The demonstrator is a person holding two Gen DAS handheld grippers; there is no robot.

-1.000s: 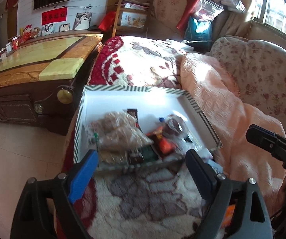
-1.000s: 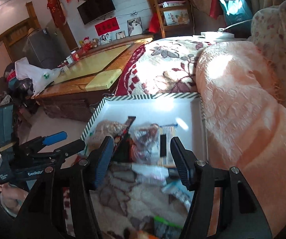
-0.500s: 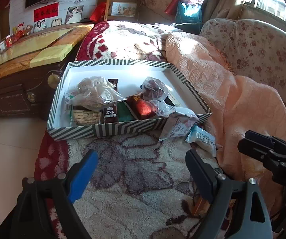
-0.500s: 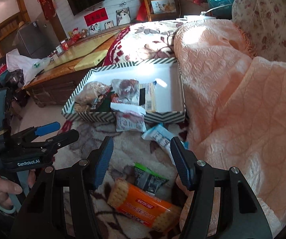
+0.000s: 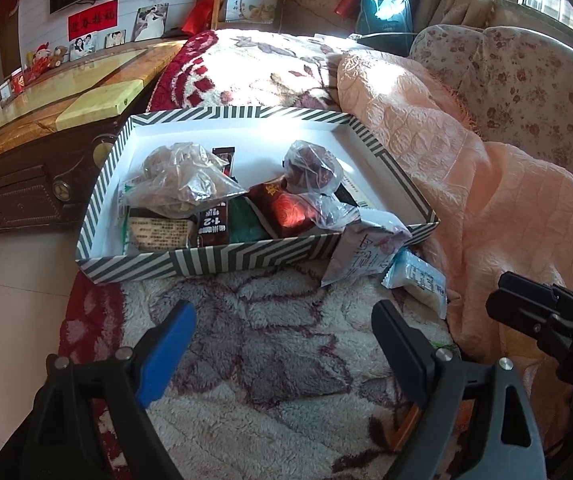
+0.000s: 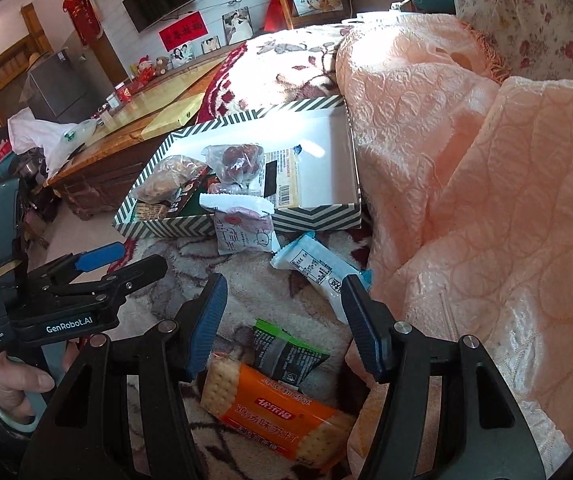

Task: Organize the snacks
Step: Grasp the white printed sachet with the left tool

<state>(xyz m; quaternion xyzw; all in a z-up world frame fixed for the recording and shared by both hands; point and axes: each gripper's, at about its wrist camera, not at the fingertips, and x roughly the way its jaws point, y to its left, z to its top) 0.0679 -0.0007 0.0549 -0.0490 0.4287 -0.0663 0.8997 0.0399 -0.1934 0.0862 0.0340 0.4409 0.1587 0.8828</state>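
Both hand-held grippers hang above a fluffy floral blanket (image 5: 270, 344) with jaws apart and nothing between them. Left hand-held gripper (image 5: 282, 320) stands wide over bare blanket, short of the striped box (image 5: 214, 258). Right hand-held gripper (image 6: 282, 300) is parted less widely, above an orange cracker pack (image 6: 278, 412) and a green-and-black packet (image 6: 286, 354) that overlaps its far end. A pale blue packet (image 6: 312, 266) lies just beyond the right finger, beside the peach quilt (image 6: 466, 168). A white pouch (image 6: 242, 228) hangs over the box's near wall, half in and half out. Inside the box sit two clear bags (image 5: 182, 180), a red wrapped snack (image 5: 286, 210) and dark bars, crowded toward the near side. A person's hand (image 6: 14, 392) grips the left handle.
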